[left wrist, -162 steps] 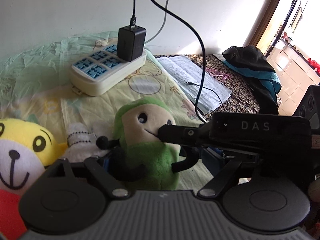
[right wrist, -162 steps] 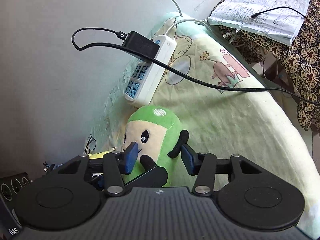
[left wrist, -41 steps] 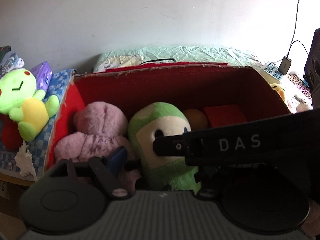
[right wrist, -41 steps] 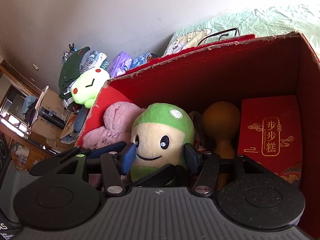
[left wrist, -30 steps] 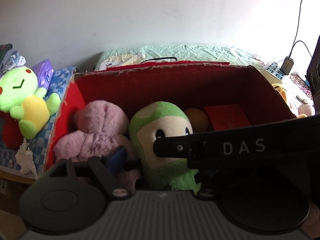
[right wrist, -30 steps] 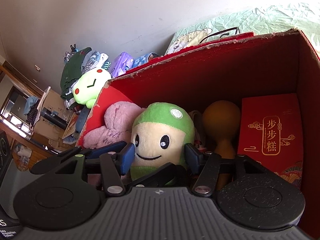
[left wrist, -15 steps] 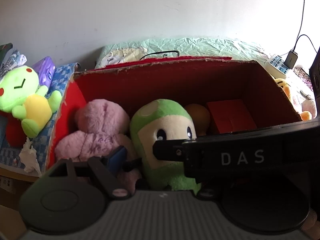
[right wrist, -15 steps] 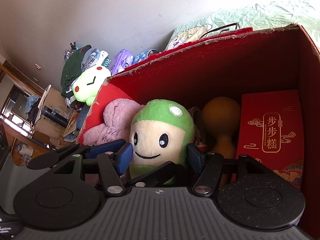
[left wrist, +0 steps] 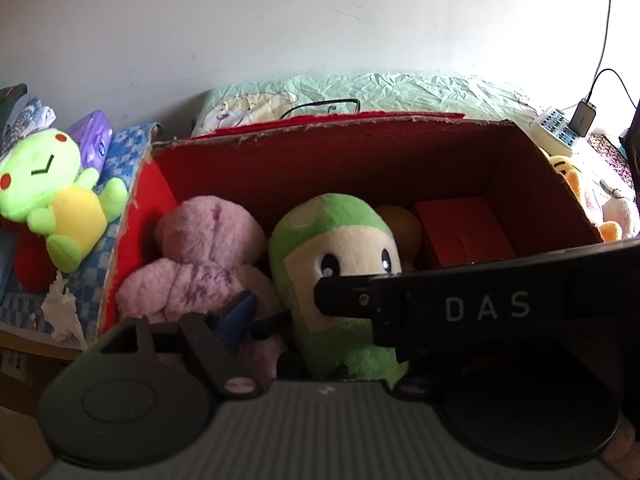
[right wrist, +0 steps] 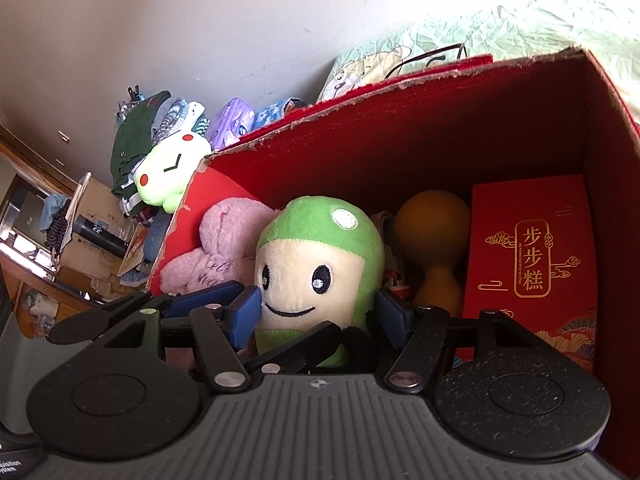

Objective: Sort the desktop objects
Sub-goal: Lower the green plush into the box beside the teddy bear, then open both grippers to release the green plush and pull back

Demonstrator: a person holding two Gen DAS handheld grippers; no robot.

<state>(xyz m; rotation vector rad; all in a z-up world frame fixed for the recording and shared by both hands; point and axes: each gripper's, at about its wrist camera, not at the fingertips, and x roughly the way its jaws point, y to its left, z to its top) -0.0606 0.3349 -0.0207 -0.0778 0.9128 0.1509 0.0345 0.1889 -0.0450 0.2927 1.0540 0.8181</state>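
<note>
Right wrist view looks down into the red cardboard box (right wrist: 500, 120), where the green-hooded plush doll with a cream face (right wrist: 320, 268) stands upright near the middle of the box floor, leaning against the pink fuzzy plush toy (right wrist: 224, 248) by the left wall. The right gripper (right wrist: 318, 308) straddles the doll's lower body; its jaws have just been opening, and the blue pads (right wrist: 246, 314) now stand at the doll's sides with no visible squeeze, so it looks like a release after setting the doll down. An orange gourd-shaped object (right wrist: 434, 236) and a flat red gift box with gold lettering (right wrist: 532, 256) fill the right end of the box, leaving the middle as the free slot. Left wrist view shows the left gripper (left wrist: 320, 332) spread, one blue pad (left wrist: 236, 316) between the two plush toys; its other finger is hidden behind the right gripper's black body, so whether it steadies the doll cannot be told.
</note>
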